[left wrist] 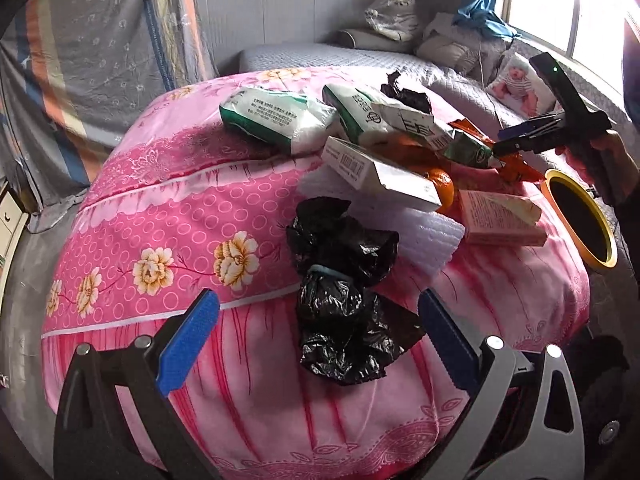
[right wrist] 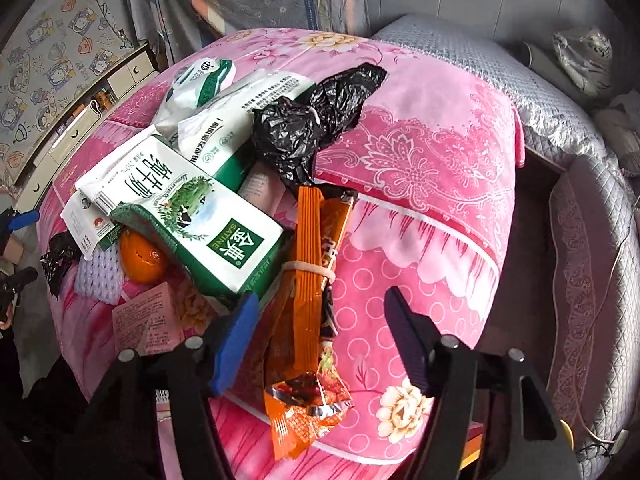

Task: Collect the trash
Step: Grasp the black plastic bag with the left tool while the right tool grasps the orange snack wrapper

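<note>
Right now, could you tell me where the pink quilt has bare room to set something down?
Bare patches: the flowered stretch left of the black bag, and the ornate pink area right of the orange wrapper. The middle is crowded: milk carton, orange, boxes overlapping.

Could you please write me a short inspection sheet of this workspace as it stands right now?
Surface: pink floral quilt spread over a bed.
Job's things: black bag nearest the left claw; orange wrapper bound with a rubber band, between the fingers of the right claw; green-and-white carton; white tissue packs; pink box; yellow-rimmed bin at the quilt's edge.
Clutter: an orange under the carton.
Grippers: both claws open, neither holding anything.
Cables: thin white cord on the grey bedding.
Surroundings: grey quilted mattress, window, cabinet.
</note>
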The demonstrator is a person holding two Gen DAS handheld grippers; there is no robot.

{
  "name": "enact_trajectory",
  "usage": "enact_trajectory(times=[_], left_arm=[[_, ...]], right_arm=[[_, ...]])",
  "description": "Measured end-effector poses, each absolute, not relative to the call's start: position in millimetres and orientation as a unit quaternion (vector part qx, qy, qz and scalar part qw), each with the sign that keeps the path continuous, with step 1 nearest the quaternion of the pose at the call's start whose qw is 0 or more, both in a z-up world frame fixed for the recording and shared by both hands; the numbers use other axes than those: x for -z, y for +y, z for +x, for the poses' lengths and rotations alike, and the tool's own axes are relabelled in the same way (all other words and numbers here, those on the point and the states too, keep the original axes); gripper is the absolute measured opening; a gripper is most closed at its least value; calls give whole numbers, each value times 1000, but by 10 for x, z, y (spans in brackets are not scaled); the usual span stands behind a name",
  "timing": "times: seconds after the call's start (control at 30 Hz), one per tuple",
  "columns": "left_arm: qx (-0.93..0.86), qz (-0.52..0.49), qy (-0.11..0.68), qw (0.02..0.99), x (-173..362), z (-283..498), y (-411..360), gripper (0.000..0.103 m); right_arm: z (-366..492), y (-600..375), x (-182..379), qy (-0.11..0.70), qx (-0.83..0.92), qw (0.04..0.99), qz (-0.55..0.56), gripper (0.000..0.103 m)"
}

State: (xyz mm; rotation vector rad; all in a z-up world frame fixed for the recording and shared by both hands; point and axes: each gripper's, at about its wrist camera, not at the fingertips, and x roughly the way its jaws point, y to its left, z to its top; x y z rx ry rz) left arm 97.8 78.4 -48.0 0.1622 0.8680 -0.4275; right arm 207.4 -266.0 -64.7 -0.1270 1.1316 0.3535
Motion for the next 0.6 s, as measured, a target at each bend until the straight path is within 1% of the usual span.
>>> enact_trajectory(times=[0.1, 0.13, 0.23, 0.27, 0.33, 0.43, 0.6], left_arm=[[221, 78, 430, 872, 542, 1035, 769, 95], [220, 87, 433, 870, 574, 1048, 745, 95], [209, 113, 436, 868, 640, 1092, 674, 95], [207, 114, 438, 867, 653, 1116, 667, 95], [209, 104, 443, 865, 666, 1166, 673, 95], [207, 101, 446, 865, 691, 1246, 677, 95], [212, 91, 456, 860, 778, 1366, 672, 94]], right_arm=[[2119, -2650, 791, 549, -165, 818, -51, 58], [2152, -2653, 848, 557, -161, 814, -46, 56], [2187, -2701, 926, 564, -160, 810, -20, 44], [2180, -2711, 907, 562, -161, 811, -13, 33], [2155, -2730, 860, 560, -177, 809, 7, 32], [2041, -2707, 786, 552, -196, 811, 8, 30], [1837, -2877, 542, 514, -194, 834, 42, 30]])
